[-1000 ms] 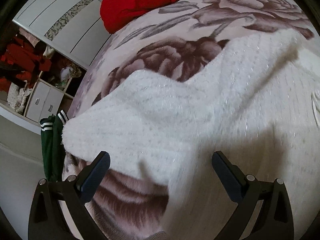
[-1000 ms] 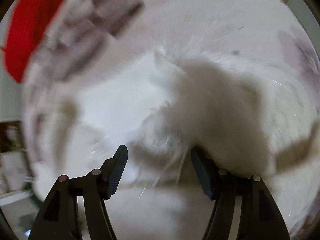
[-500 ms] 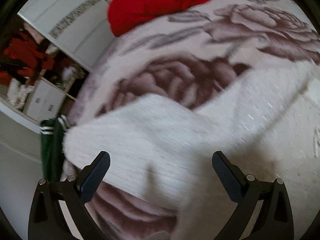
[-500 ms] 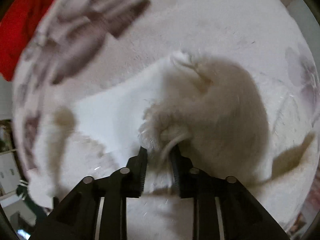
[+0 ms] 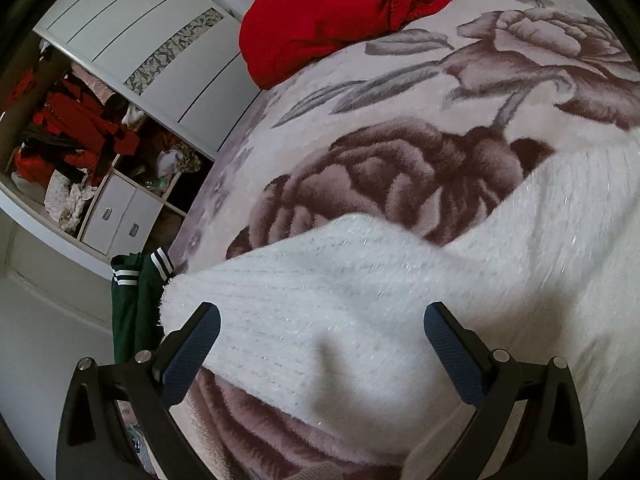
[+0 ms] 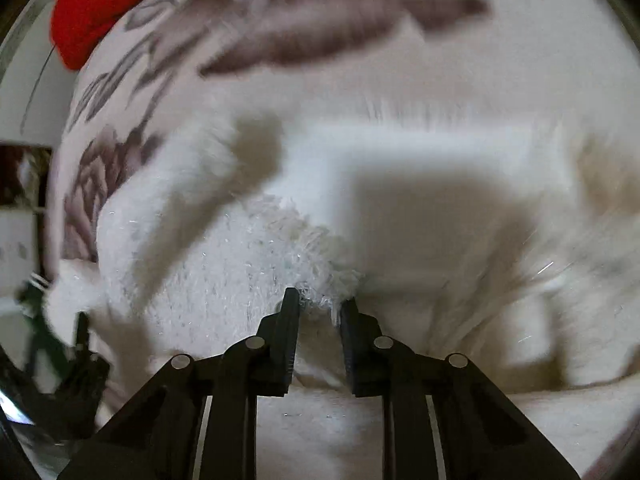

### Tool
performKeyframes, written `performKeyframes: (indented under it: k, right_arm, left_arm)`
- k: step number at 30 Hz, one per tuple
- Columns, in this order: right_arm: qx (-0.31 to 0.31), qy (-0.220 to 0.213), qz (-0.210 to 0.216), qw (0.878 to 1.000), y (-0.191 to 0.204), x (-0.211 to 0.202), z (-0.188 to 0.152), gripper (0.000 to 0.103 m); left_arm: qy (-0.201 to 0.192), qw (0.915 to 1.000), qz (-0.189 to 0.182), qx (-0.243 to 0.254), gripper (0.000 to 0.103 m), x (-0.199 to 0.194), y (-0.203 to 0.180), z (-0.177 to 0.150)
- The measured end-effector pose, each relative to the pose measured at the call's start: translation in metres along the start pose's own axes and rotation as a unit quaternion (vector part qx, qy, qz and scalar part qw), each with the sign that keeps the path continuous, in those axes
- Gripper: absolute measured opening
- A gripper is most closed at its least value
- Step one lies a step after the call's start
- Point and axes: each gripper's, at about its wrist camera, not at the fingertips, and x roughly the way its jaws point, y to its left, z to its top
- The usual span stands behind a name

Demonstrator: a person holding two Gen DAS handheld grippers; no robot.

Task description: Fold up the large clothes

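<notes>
White sweater (image 6: 248, 264) edge btwn closing right hand-held gripper (image 6: 319, 307) pads, pinched

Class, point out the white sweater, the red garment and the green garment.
white sweater (image 5: 360, 300): left wrist view, on its sleeve.
red garment (image 5: 332, 12): left wrist view, its middle.
green garment (image 5: 130, 312): left wrist view, hanging part below the stripes.

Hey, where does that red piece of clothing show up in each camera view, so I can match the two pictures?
Left wrist view: the red garment lies at the top centre, bunched at the far end of the floral blanket.
Right wrist view: the red garment sits in the top left corner, blurred.
Shared landmark: the white fuzzy sweater spread on the blanket in both views.
</notes>
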Motion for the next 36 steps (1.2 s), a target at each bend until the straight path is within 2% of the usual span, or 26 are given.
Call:
performKeyframes:
  k: [1, 3, 6, 8, 9, 10, 12, 14, 15, 17, 20, 21, 22, 25, 29, 30, 32, 33, 34, 36]
  right_arm:
    - [0.003, -0.019, -0.016, 1.0, -0.002, -0.01, -0.001, 0.018]
    - [0.031, -0.032, -0.022, 0.999, -0.013, -0.018, 0.012, 0.018]
    - [0.038, -0.017, -0.028, 0.999, -0.012, -0.008, 0.025, 0.021]
    - [0.028, 0.007, -0.026, 0.999, -0.006, 0.0, 0.026, 0.028]
    - [0.032, 0.015, -0.015, 0.999, -0.007, -0.005, 0.019, 0.035]
    - [0.033, 0.015, -0.007, 0.999, -0.007, -0.014, 0.01, 0.048]
    - [0.036, -0.005, 0.007, 0.999, -0.01, -0.037, -0.01, 0.059]
    - [0.051, -0.026, 0.017, 0.998, -0.015, -0.055, -0.041, 0.065]
    - [0.057, -0.025, 0.018, 0.998, -0.014, -0.055, -0.052, 0.067]
    - [0.077, -0.011, 0.015, 0.997, -0.009, -0.042, -0.081, 0.067]
    - [0.109, -0.008, 0.01, 0.994, -0.001, -0.03, -0.115, 0.067]
    - [0.124, -0.008, 0.013, 0.992, -0.001, -0.027, -0.127, 0.068]
    - [0.134, -0.009, 0.017, 0.991, -0.001, -0.023, -0.136, 0.069]
    - [0.148, -0.02, 0.025, 0.988, 0.002, -0.019, -0.158, 0.073]
    - [0.153, -0.043, 0.011, 0.987, 0.015, -0.004, -0.16, 0.078]
    - [0.153, -0.047, 0.008, 0.987, 0.02, 0.0, -0.156, 0.079]
    - [0.153, -0.057, 0.0, 0.987, 0.022, 0.001, -0.157, 0.081]
    - [0.153, -0.06, -0.004, 0.986, 0.024, 0.002, -0.157, 0.082]
    - [0.154, -0.065, -0.008, 0.986, 0.031, 0.006, -0.154, 0.082]
    - [0.156, -0.071, -0.021, 0.985, 0.046, 0.011, -0.151, 0.082]
  left_arm:
    - [0.005, 1.0, -0.003, 0.0, 0.103, 0.001, 0.002, -0.003]
    - [0.017, 0.9998, -0.009, -0.005, 0.103, 0.001, 0.007, -0.009]
    - [0.032, 0.999, -0.026, -0.016, 0.103, 0.001, 0.02, -0.017]
    - [0.05, 0.9964, -0.056, -0.039, 0.103, 0.004, 0.039, -0.028]
    - [0.065, 0.9931, -0.079, -0.057, 0.103, 0.007, 0.053, -0.037]
    - [0.077, 0.9902, -0.092, -0.071, 0.103, 0.01, 0.062, -0.043]
    - [0.121, 0.9823, -0.101, -0.1, 0.103, 0.023, 0.092, -0.064]
    - [0.168, 0.9728, -0.112, -0.113, 0.103, 0.041, 0.116, -0.085]
    - [0.194, 0.9655, -0.119, -0.126, 0.103, 0.051, 0.129, -0.096]
    - [0.222, 0.9516, -0.139, -0.162, 0.103, 0.067, 0.15, -0.11]
    - [0.261, 0.9083, -0.194, -0.263, 0.103, 0.104, 0.187, -0.13]
    - [0.268, 0.8884, -0.214, -0.305, 0.103, 0.12, 0.201, -0.134]
    - [0.265, 0.8735, -0.233, -0.336, 0.103, 0.134, 0.213, -0.136]
    - [0.243, 0.8443, -0.259, -0.401, 0.099, 0.17, 0.24, -0.136]
    - [0.221, 0.8216, -0.274, -0.448, 0.099, 0.213, 0.258, -0.131]
    - [0.218, 0.8135, -0.281, -0.46, 0.099, 0.225, 0.262, -0.13]
    - [0.216, 0.808, -0.277, -0.473, 0.099, 0.238, 0.267, -0.127]
    - [0.21, 0.8057, -0.273, -0.482, 0.098, 0.242, 0.269, -0.125]
    - [0.205, 0.807, -0.265, -0.486, 0.095, 0.241, 0.271, -0.122]
    - [0.19, 0.818, -0.237, -0.489, 0.073, 0.239, 0.274, -0.116]
